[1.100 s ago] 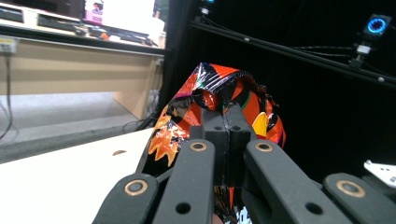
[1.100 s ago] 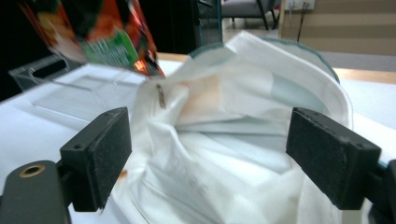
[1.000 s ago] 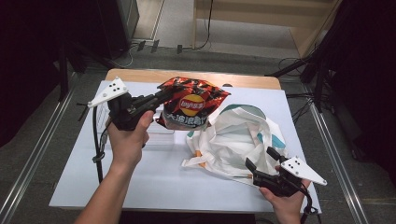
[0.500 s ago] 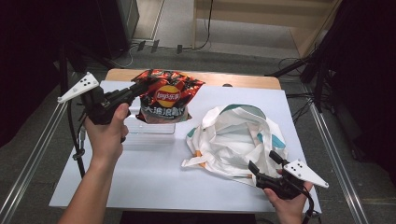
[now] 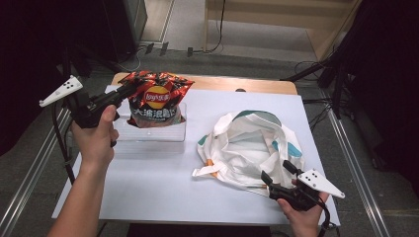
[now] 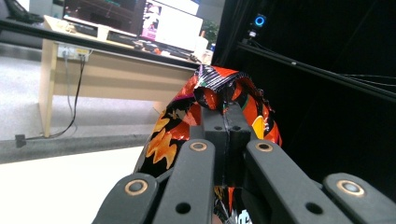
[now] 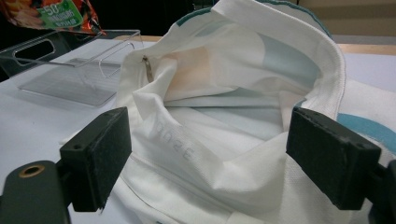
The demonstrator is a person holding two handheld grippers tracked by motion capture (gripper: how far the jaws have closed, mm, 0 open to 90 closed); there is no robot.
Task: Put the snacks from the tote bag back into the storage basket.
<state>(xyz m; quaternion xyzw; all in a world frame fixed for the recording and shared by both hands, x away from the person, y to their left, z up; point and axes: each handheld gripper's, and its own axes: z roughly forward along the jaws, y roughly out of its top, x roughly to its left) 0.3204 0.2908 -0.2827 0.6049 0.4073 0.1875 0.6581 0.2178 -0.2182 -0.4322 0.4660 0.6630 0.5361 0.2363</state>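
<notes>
Chip bag (image 5: 157, 98) hangs pinched in the left gripper's (image 5: 124, 90) closed jaws above the clear tray (image 5: 163, 136).

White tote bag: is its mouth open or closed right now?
Open. The white tote bag lies slumped on the table with its rim spread wide, the inside showing in the right gripper view.

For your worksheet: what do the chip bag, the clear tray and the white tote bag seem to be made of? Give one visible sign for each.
Chip bag: likely glossy plastic-foil film; shiny, crinkled, printed.
Clear tray: probably rigid acrylic or similar plastic; see-through with sharp straight edges.
White tote bag: seemingly matte fabric, perhaps non-woven; soft folds, stitched hem, fine surface texture.
</notes>
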